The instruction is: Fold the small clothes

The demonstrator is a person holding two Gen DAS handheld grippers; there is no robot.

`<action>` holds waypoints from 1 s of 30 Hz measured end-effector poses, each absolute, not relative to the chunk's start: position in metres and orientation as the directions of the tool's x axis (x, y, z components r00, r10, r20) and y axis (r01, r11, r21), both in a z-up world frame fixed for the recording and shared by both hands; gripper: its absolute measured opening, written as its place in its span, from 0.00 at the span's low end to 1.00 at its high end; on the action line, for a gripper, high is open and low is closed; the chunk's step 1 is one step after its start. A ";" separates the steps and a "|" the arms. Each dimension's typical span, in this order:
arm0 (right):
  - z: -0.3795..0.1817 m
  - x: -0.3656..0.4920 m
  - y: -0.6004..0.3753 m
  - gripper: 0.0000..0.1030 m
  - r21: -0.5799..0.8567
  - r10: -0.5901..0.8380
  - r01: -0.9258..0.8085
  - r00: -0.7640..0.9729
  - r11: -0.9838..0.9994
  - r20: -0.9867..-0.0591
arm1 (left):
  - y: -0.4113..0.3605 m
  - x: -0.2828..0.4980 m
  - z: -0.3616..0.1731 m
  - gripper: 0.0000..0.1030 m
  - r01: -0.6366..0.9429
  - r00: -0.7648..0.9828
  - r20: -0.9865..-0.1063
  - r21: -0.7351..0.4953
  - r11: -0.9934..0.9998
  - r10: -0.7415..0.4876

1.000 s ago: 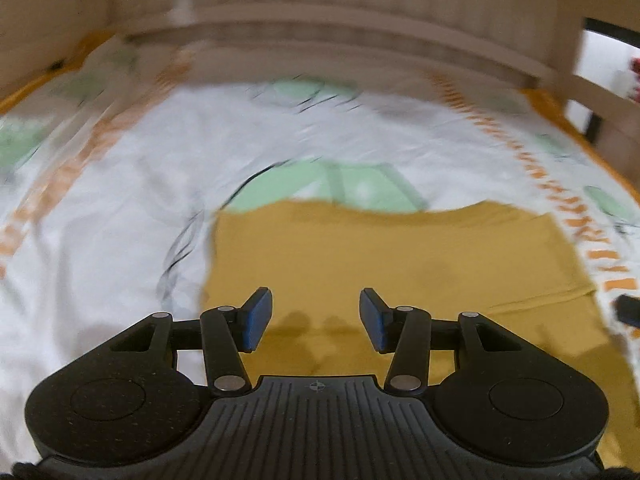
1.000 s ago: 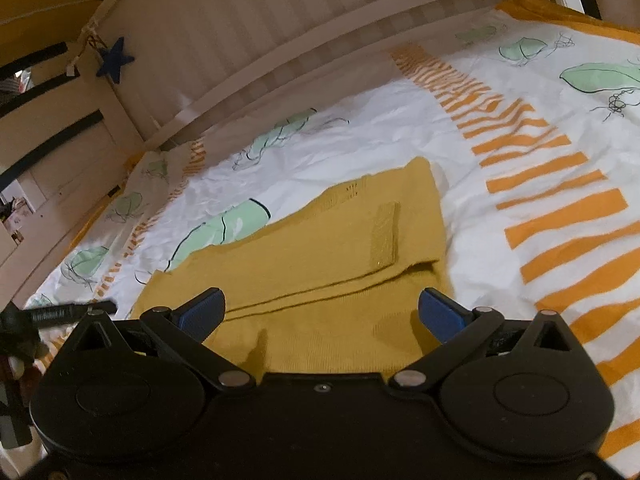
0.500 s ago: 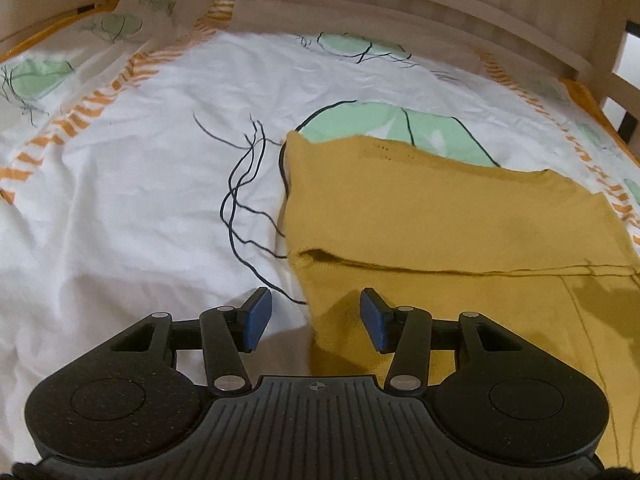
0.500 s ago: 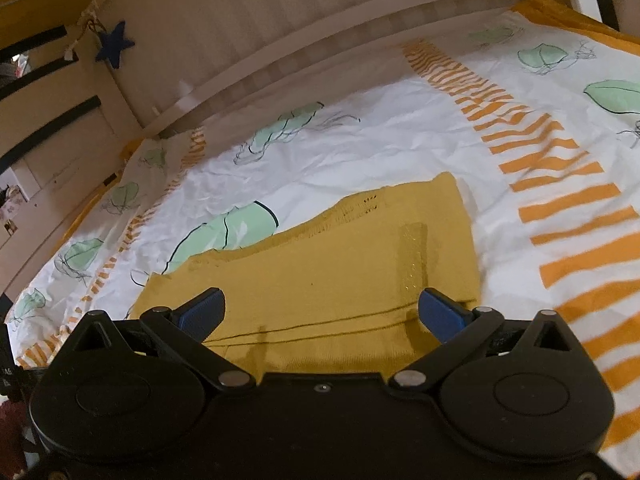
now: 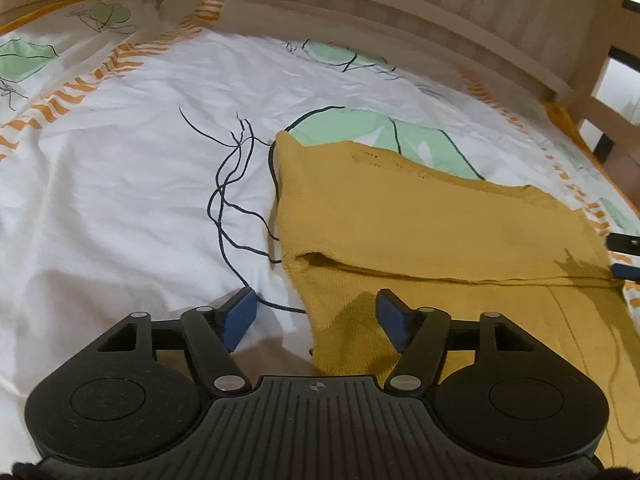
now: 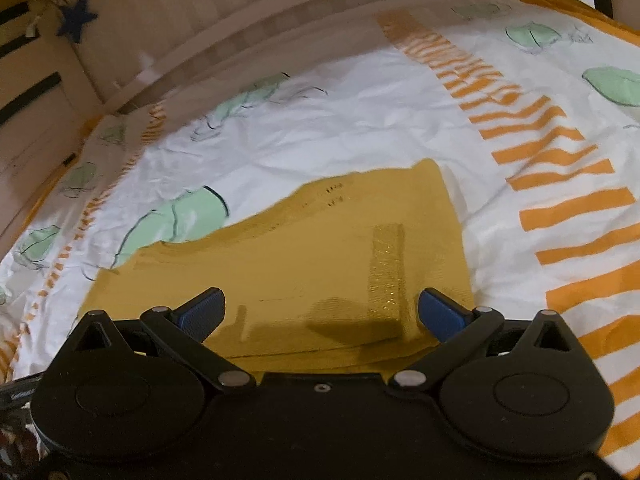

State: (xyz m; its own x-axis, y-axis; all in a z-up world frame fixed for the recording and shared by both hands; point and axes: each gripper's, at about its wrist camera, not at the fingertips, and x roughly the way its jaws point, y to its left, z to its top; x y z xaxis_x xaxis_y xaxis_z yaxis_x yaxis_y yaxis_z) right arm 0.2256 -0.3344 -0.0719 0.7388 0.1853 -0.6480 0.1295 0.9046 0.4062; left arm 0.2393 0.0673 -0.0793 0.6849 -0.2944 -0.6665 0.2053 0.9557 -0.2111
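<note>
Mustard knit garment (image 5: pixel 420 220) lies flat on the white printed bedsheet (image 5: pixel 120 184), already folded at least once: a top layer overlaps the bottom layer, with a fold edge running left-right across it in the left wrist view. Long axis runs roughly left-right relative to both tools. A glittery ribbed cuff (image 6: pixel 386 272) lies on the top layer near its right end, pointing away from the camera.

From the left gripper (image 5: pixel 316 316) the garment lies ahead and to the right; its near-left edge passes between the two pads, so the left pad is over bare sheet and the right pad over the knit. From the right gripper (image 6: pixel 320 310) the garment is straight ahead and centred, right edge of the cloth just inside the right pad. Each arm sits at its own end of the garment, neither clearly nearer.

Left gripper: jaws spread, nothing held, can't tell whether the pads touch the cloth. Right gripper: jaws spread wider, empty, hovering low over the near edge; contact can't be told either.

Likely next step, a guess: pinch the near corners and carry them over to halve the piece. The left tool looks better lined up on an edge.

Wooden slatted bed rail (image 5: pixel 400 12) behind, blue star ornament (image 6: pixel 76 18) hanging on it
</note>
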 end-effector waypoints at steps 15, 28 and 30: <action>-0.078 0.245 -0.328 0.83 0.408 0.186 0.170 0.692 0.897 -0.697 | 0.075 0.245 -0.075 0.68 0.204 0.666 -0.669 -0.263 0.943 -0.330; -0.030 0.236 -0.330 0.16 0.284 0.074 0.162 0.739 0.945 -0.669 | 0.074 0.246 -0.076 0.68 0.197 0.674 -0.667 -0.252 0.948 -0.317; -0.041 0.241 -0.336 0.17 0.263 0.046 0.201 0.706 0.944 -0.707 | 0.074 0.246 -0.076 0.68 0.201 0.675 -0.667 -0.247 0.948 -0.316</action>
